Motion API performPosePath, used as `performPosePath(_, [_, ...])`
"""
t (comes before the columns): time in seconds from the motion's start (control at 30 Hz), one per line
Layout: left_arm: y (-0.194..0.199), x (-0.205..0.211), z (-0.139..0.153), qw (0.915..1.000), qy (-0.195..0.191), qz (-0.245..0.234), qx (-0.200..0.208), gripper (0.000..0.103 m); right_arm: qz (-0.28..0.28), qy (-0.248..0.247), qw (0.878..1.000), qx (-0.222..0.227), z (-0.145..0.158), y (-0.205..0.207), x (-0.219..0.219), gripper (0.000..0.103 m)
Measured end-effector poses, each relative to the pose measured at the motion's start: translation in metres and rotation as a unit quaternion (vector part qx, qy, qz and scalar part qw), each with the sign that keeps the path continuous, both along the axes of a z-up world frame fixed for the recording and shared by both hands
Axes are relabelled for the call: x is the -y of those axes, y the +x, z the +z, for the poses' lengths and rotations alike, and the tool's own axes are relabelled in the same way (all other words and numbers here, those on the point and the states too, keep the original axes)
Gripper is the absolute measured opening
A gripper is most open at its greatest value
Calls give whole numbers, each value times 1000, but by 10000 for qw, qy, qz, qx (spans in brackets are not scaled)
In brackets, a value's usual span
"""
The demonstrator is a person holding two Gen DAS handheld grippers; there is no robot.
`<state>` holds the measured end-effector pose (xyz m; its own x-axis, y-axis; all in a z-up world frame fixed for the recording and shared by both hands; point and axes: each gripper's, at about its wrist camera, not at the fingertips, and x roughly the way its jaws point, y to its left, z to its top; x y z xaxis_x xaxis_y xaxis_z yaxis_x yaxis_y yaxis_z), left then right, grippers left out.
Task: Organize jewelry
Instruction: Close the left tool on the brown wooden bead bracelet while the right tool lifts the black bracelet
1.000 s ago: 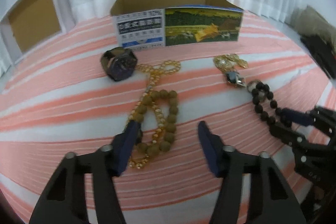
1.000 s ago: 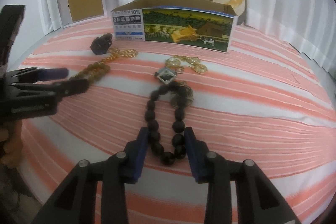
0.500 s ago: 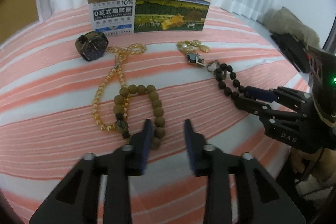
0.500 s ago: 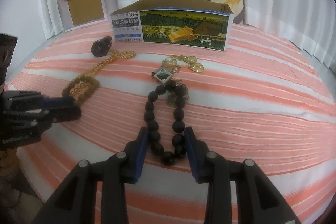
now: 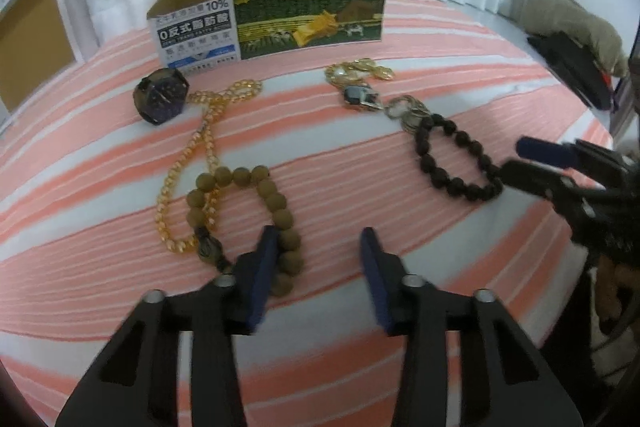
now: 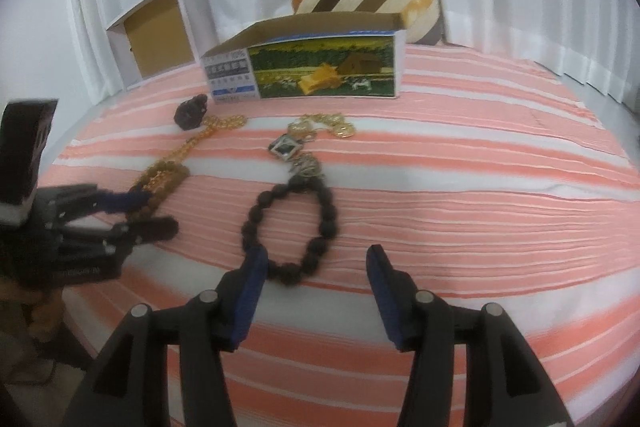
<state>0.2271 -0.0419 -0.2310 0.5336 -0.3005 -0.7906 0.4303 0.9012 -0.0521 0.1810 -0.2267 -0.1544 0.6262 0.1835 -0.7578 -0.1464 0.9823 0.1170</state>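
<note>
Jewelry all loose on the striped bedspread, none yet in the open printed carton at the far side. Brown wooden-bead bracelet lies nearest the left gripper; its near arc runs under and beside that gripper's left finger, with the amber bead strand overlapping the bracelet's far-left side. Left jaws are closing but nothing sits squarely between the pads, gap moderate, no grip. Black bead bracelet lies in front of the right gripper, its near edge just beside the left finger; right jaws are opening, wide, holding nothing. A metal ring cluster touches the black bracelet's far end, then a dark square pendant and gold chain pile beyond, apparently linked or at least touching. Dark faceted piece rests at the amber strand's far end, near the carton. Risks, as judged: lifting the brown bracelet may drag the amber strand because they cross; lifting the black one may pull the rings, pendant and chain along if they are joined. Round beads could roll out from flat pads. Closing off-centre would pinch fabric instead of beads. The two grippers work close together, so a clash is possible.
</note>
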Motion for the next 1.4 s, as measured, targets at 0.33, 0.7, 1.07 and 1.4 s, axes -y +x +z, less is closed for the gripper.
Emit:
performPosePath(0.33, [0, -8, 3, 9994, -165, 312, -44, 53, 220, -74, 9988, -426, -5, 51, -13, 52])
performPosePath(0.7, [-5, 2, 3, 9998, -101, 138, 47, 26, -303, -441, 9969, -569, -12, 44, 17, 12])
performPosePath(1.07, [-3, -11, 7, 9990, -414, 57, -140, 52, 701, -83, 9968, -381, 7, 29, -10, 30])
performPosePath(1.4, [-4, 9, 2, 9998, 168, 93, 50, 14, 615, -628, 9948, -506, -13, 41, -31, 17])
